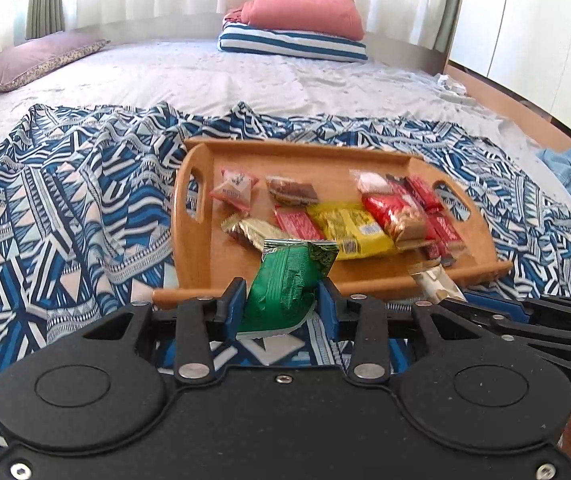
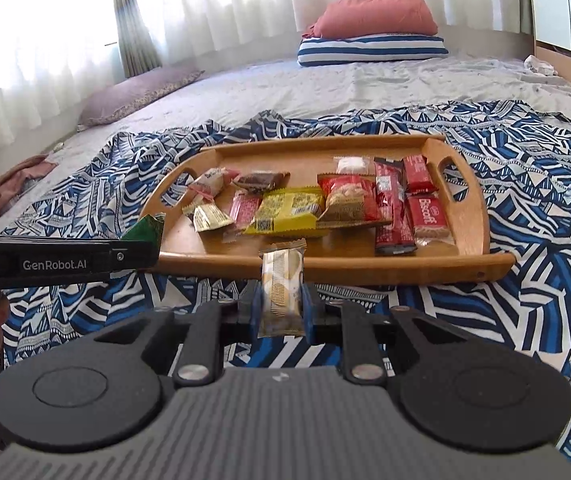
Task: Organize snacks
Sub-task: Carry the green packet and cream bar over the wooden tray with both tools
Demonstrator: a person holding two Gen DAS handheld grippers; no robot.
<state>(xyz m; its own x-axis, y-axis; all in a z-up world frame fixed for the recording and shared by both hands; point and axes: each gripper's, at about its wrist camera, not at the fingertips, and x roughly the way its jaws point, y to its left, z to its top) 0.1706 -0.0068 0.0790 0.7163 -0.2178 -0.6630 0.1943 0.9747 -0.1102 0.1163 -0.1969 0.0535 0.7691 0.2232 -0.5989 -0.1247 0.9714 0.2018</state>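
Snacks [image 2: 289, 210] lay spread across the wooden tray [image 2: 481, 216] on the patterned cloth [image 2: 525, 312]. Left gripper [image 1: 281, 300] was clamped on a green packet [image 1: 285, 284]; right gripper [image 2: 281, 308] pinched a beige wafer pack [image 2: 281, 284], both just short of the tray's near rim.

The tray [image 2: 470, 268] sits on the patterned cloth [image 2: 525, 320] spread over the bed [image 2: 325, 84]. Snack packets [image 2: 289, 210] lie in a loose row across it, wafer bars [image 2: 429, 216] at three o'clock, what may be a candy [image 2: 211, 182] at nine. At twelve, far back, stacked pillows [image 2: 373, 36]; another pillow [image 2: 137, 92] lies at ten.
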